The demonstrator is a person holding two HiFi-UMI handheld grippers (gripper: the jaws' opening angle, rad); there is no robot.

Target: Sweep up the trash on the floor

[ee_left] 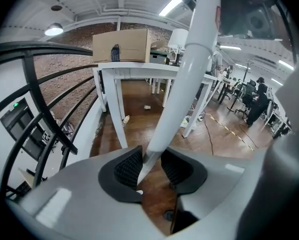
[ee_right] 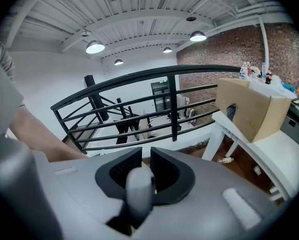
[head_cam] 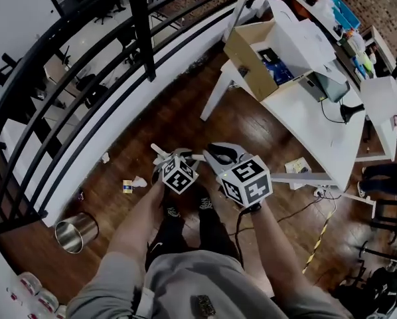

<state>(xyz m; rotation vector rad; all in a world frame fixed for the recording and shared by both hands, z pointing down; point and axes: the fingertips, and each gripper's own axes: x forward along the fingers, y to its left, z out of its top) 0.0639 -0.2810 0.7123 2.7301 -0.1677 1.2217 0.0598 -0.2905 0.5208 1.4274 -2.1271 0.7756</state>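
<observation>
In the head view my left gripper [head_cam: 164, 158] and right gripper [head_cam: 220, 155] are side by side above dark wood floor. In the left gripper view the left gripper [ee_left: 148, 158] is shut on the thin lower end of a white pole [ee_left: 189, 69] that rises up and to the right. In the right gripper view the right gripper [ee_right: 146, 165] is shut on a rounded pale grey handle end [ee_right: 140, 190]. Trash lies on the floor to the left: a small yellow and white box [head_cam: 127, 186], a crumpled white scrap [head_cam: 140, 181] and a white piece [head_cam: 105, 157].
A shiny metal bin [head_cam: 76, 232] stands at the lower left. A black railing [head_cam: 143, 25] runs along the left side. A white table [head_cam: 311, 111] with an open cardboard box [head_cam: 248, 55] is at the right, with cables [head_cam: 298, 208] on the floor beneath.
</observation>
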